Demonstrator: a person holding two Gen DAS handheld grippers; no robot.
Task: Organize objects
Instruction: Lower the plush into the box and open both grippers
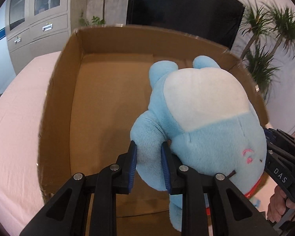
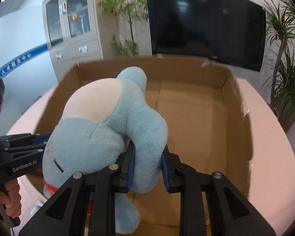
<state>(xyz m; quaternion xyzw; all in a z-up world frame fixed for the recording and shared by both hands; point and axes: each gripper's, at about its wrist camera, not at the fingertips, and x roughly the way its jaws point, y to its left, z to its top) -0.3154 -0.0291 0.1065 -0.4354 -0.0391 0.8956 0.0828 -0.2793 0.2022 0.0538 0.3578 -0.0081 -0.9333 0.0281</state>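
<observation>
A light blue plush toy [image 1: 206, 122] with a white belly hangs upside down over an open cardboard box [image 1: 55, 90]. My left gripper [image 1: 149, 163] is shut on one of its blue limbs. My right gripper [image 2: 147, 167] is shut on another limb of the plush toy [image 2: 100, 129]. The toy is held above the inside of the box [image 2: 234, 106], near its front. The right gripper's body shows at the right edge of the left wrist view, and the left gripper's body at the left edge of the right wrist view.
The box sits on a pink-covered table [image 1: 15, 118]. Behind it are a dark wall screen [image 2: 206, 23], a grey cabinet [image 1: 37, 27] and potted plants [image 2: 285, 82].
</observation>
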